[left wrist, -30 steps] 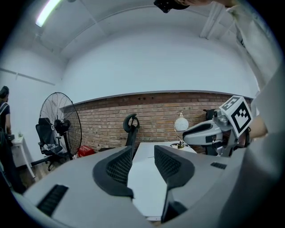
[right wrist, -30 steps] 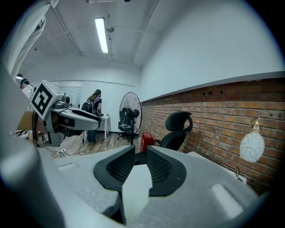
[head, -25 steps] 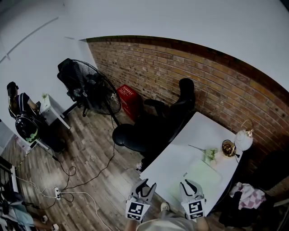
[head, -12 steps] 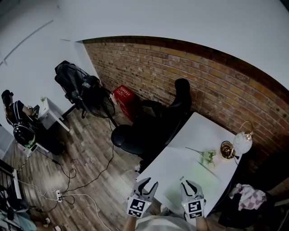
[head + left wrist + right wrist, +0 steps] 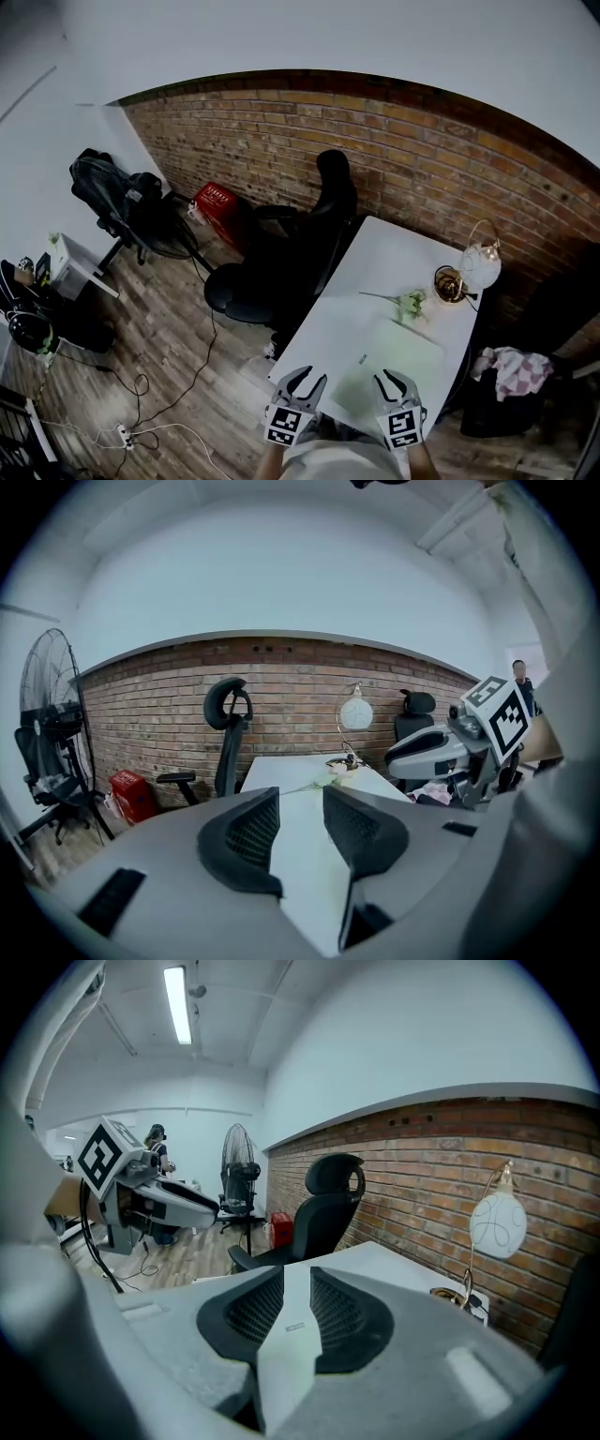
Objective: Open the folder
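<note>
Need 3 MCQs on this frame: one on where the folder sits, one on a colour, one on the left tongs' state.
1. Where does the folder lie?
A. on the chair seat
B. flat on the white table, at its near end
C. on the floor

2. What colour is the crate by the brick wall?
A. red
B. blue
C. yellow

3. How do the left tongs stand?
A. shut on the folder
B. shut on nothing
C. open, holding nothing

Key:
1 B: the head view shows the pale green sheet flat on the table top.
2 A: it is plainly red against the wood floor.
3 C: the left gripper view shows the jaws apart with only table top between them.
</note>
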